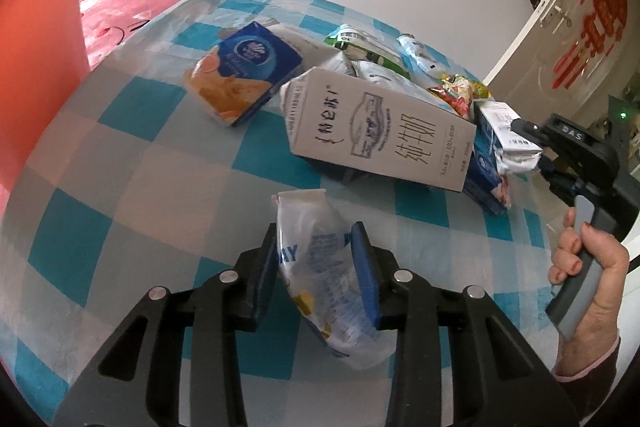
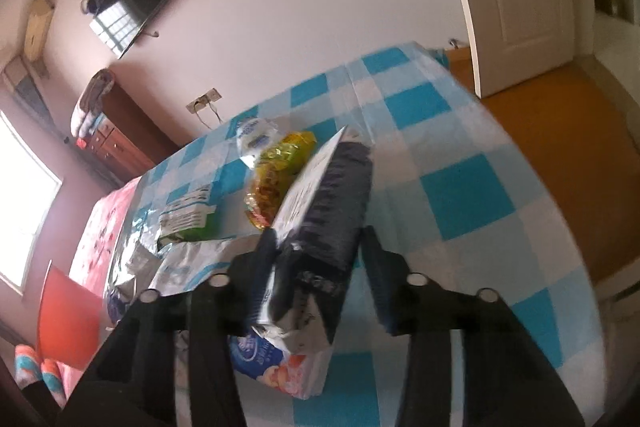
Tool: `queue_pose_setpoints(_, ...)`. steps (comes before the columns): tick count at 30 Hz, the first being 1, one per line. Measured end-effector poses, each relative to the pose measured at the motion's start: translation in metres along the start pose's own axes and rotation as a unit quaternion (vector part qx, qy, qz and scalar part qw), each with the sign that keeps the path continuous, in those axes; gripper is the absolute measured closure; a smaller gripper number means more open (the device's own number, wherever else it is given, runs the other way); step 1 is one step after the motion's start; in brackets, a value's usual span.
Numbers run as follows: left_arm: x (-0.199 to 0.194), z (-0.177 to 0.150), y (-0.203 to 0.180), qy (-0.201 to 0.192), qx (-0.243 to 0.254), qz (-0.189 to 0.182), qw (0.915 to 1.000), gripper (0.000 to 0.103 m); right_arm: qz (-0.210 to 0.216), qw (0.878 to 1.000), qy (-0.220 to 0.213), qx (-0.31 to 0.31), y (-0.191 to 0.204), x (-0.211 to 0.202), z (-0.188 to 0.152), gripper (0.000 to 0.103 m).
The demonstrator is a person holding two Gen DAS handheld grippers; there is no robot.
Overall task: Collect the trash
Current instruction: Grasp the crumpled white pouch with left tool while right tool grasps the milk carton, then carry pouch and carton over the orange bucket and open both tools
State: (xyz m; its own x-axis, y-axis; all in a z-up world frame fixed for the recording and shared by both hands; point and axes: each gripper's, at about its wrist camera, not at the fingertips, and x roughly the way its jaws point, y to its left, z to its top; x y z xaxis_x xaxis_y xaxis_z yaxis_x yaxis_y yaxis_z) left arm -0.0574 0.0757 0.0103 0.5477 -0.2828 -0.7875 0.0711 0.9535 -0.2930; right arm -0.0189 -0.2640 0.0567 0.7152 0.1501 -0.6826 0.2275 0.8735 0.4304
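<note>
While clamped between the left tool pads, clear wrapper (crumpled), right tool gripping a carton

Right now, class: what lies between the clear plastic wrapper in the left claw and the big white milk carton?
In the left wrist view, only bare checked tablecloth separates the clear wrapper in the left claw from the white milk carton.

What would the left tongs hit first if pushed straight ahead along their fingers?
Probably the white milk carton lying just beyond the clear plastic wrapper the left tongs grip. Bare checked tablecloth lies between them; depth through the fisheye is uncertain.
</note>
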Motion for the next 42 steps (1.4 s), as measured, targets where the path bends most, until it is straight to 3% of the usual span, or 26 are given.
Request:
queue_pose_setpoints(10, -0.01, -0.008, 0.008, -0.008, 0.006, -0.013, 0.9999, 0.07, -0.002, 0.998, -0.007, -0.059, 0.025, -0.019, -0.017, 0.069)
queue_pose_setpoints(22, -0.034, -0.007, 0.021, -0.045, -0.012, -0.042, 0.998, 0.077, 0.036, 0.996, -0.012, -0.083, 0.053, -0.049, -0.032, 0.069)
queue_pose_setpoints(32, -0.071, 0.013, 0.045, -0.1, -0.029, -0.039, 0.9938, 0.077, 0.102, 0.986, -0.01, -0.128, 0.117, -0.069, -0.035, 0.069)
queue_pose_setpoints(42, -0.125, 0.042, 0.077, -0.176, -0.039, -0.032, 0.9831, 0.078, 0.178, 0.964, 0.017, -0.195, 0.212, -0.068, -0.045, 0.069)
